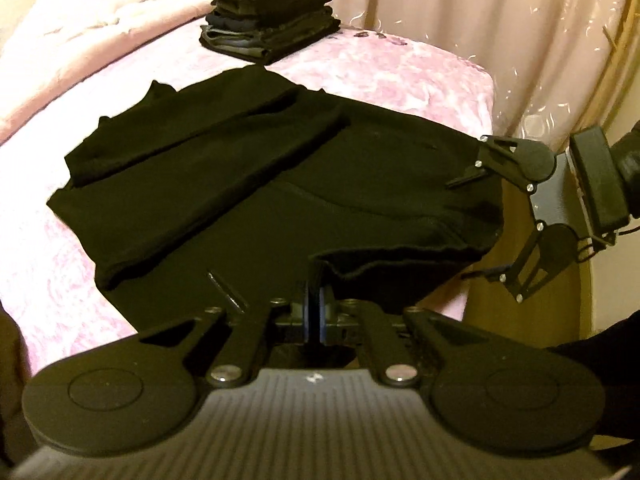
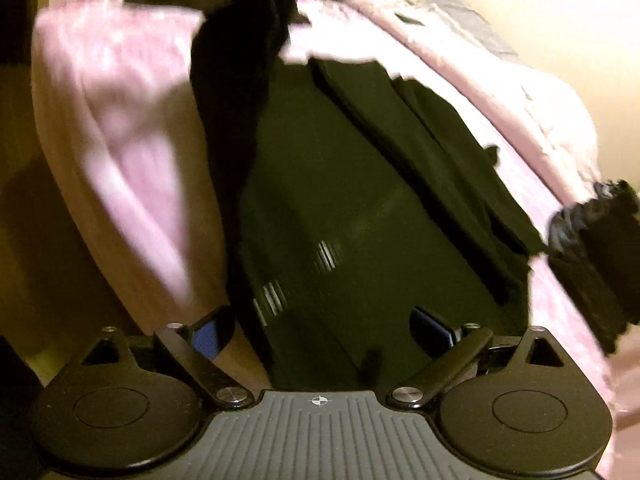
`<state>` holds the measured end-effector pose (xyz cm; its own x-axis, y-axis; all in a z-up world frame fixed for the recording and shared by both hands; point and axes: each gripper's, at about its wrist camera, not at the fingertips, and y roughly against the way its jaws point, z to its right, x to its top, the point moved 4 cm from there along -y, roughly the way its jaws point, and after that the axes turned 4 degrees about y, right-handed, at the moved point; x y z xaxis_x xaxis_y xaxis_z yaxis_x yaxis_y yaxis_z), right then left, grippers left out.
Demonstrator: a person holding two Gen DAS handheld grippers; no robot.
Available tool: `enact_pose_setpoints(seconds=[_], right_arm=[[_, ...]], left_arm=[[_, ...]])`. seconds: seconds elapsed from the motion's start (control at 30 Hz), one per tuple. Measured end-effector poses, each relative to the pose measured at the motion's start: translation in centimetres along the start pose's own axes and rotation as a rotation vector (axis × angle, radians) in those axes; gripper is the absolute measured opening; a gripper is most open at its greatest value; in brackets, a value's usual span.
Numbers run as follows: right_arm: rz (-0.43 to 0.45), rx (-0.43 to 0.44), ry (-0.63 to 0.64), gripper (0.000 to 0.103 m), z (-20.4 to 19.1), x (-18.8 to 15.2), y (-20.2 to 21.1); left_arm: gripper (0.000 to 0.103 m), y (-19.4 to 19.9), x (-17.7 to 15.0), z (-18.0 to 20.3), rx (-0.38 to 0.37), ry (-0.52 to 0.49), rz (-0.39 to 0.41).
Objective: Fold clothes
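On a pink bed (image 1: 380,76), a black garment (image 1: 248,176) lies spread with both sleeves folded across its body, its near edge lifted at the bed's corner. The left tongs (image 1: 315,312) are pressed together on that hem, pinching the cloth between blue pads. The right tongs (image 2: 326,330) stand spread over the dark fabric, gripping nothing; in the left view they sit at the garment's far corner with the cloth reaching their upper finger.

With only one corner held, a lift from here would likely drag the cloth askew and slide the folded sleeves out of place; the thin pinch may also slip. A stack (image 1: 272,12) of folded clothes stands well apart, out of harm's way.

Motion blur smears the right view, so whether cloth lies between the spread fingers is unclear. Black on black hides seams and fold lines, and the garment's near edge is cut off behind the tongs.
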<state>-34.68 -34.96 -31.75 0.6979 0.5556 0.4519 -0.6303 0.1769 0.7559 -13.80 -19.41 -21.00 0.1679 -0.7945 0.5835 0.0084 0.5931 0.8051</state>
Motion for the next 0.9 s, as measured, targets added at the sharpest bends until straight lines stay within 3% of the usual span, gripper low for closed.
enact_pose_setpoints(seconds=[0.1, 0.17, 0.23, 0.3, 0.37, 0.47, 0.67, 0.9], right_arm=[[-0.052, -0.096, 0.006, 0.095, 1.6, -3.2, 0.0], [-0.089, -0.15, 0.029, 0.074, 3.0, -5.3, 0.0], [-0.122, -0.18, 0.084, 0.072, 4.2, -7.0, -0.2], [-0.156, -0.194, 0.137, 0.06, 5.4, -8.5, -0.4], [-0.195, -0.178, 0.179, 0.028, 6.2, -9.4, -0.8], [-0.197, -0.147, 0.222, 0.005, 7.0, -9.3, 0.2], [-0.182, -0.11, 0.239, 0.004, 8.6, -7.2, 5.1], [-0.209, -0.026, 0.294, 0.003, 5.5, -6.8, 11.2]], left_arm=[[0.003, 0.3, 0.2, -0.6, -0.005, 0.046, 0.009], [0.003, 0.9, 0.3, -1.2, 0.007, 0.091, 0.018], [0.003, 1.4, 0.3, -1.8, 0.023, 0.127, 0.025], [0.003, 1.7, 0.3, -2.3, 0.041, 0.146, 0.025], [0.003, 1.8, 0.3, -2.5, 0.053, 0.155, 0.023], [0.003, 1.7, 0.1, -2.2, 0.066, 0.142, 0.013], [0.003, 4.0, -1.7, 0.0, 0.087, 0.103, -0.001], [0.001, 8.7, -6.5, 3.6, 0.139, 0.156, -0.013]])
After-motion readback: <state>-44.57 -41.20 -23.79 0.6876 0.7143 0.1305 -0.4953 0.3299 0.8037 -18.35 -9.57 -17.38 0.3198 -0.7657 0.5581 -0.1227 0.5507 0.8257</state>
